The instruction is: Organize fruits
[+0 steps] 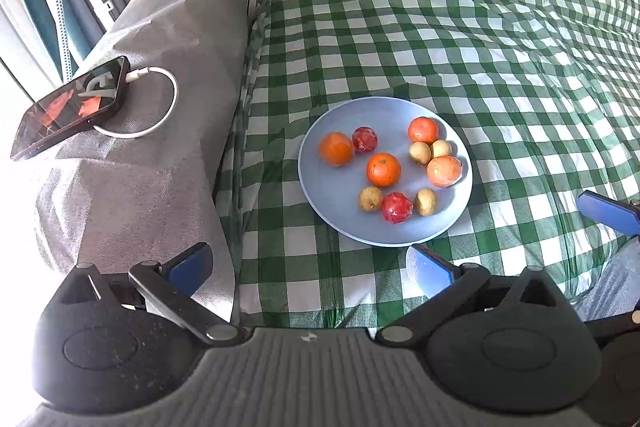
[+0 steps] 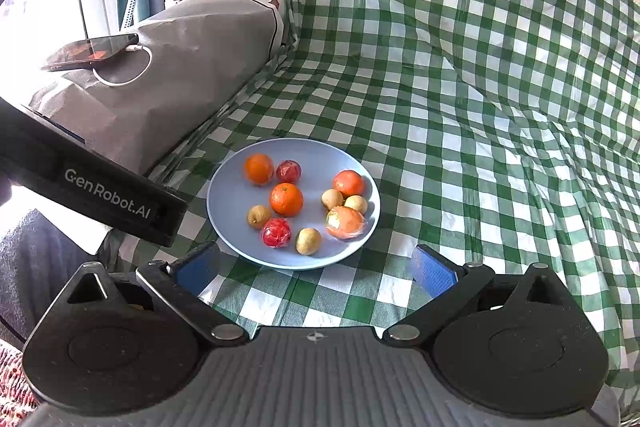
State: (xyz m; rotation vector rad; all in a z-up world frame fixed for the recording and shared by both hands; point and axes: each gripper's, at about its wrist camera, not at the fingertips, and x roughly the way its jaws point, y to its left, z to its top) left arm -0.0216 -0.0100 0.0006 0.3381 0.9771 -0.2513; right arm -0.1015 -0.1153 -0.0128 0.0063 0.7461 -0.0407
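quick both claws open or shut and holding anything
Left claw: open, holding nothing, short of the blue plate.
Right claw: open, holding nothing, just in front of the same plate.

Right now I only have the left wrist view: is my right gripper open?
Observer: Yes. The right gripper is open and empty, jaws wide apart, just short of the plate.
Operator: Anything odd on the near side of the wrapped orange fruit?
Observer: The wrapped orange fruit shows a pale patch at its left end in the right wrist view.
Operator: Is my left gripper crowding the plate?
Observer: No. The black body of the left gripper sits left of the plate, not over it.
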